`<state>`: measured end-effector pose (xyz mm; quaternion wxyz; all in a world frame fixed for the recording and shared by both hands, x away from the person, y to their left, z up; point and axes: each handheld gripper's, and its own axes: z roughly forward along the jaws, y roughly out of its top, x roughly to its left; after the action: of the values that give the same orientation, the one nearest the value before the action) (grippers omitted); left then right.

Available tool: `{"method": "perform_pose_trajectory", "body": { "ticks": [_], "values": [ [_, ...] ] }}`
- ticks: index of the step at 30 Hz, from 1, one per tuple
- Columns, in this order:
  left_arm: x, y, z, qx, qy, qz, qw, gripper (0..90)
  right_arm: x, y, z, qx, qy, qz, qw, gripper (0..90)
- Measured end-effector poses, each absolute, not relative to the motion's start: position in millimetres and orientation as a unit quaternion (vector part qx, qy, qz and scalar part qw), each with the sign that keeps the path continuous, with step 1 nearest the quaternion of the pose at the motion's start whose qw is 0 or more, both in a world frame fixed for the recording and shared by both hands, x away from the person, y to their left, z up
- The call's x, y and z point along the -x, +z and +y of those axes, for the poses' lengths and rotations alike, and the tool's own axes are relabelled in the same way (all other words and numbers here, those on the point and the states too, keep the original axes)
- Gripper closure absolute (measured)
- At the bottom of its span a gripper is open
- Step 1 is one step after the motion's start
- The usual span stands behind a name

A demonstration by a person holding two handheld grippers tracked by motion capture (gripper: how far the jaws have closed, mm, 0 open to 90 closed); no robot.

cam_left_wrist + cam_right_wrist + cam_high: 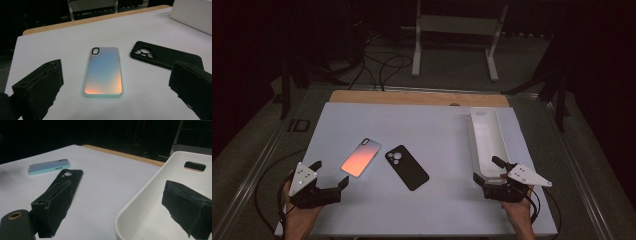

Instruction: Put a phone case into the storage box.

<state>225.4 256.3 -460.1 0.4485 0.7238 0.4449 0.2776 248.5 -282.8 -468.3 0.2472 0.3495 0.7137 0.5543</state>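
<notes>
Iridescent phone case point(103, 72) ahead between open fingers point(41, 85)

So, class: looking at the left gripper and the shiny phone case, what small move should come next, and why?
Probably ease the left gripper forward and down until its open jaws straddle the shiny case. The case lies flat just ahead of the jaws, untouched, while the right gripper waits at the white bin.

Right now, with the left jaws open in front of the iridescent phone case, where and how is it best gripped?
Probably across the two long edges of the iridescent phone case, near its middle, coming down from above on the near short end. It lies flat on the white table, so little height shows to pinch; its width looks narrower than the gap of the left gripper. The black case lies apart, so it should not interfere.
</notes>
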Motion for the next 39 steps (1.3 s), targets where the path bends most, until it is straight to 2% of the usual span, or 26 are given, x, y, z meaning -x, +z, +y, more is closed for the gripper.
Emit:
{"method": "perform_pose_trajectory", "body": {
  "ticks": [11,22,39],
  "values": [
    [-258,-457,241,-0.761,0.256,0.44,0.403,0.0,-257,-465,-283,-0.346,0.554,0.715,0.25,9.0],
    [-306,-471,230,-0.798,0.2,0.463,0.33,0.0,-256,-467,-283,-0.35,0.556,0.712,0.249,9.0],
    [-336,-496,217,-0.83,0.157,0.468,0.26,2.0,-256,-468,-282,-0.349,0.556,0.712,0.248,9.0]
  ]
}}
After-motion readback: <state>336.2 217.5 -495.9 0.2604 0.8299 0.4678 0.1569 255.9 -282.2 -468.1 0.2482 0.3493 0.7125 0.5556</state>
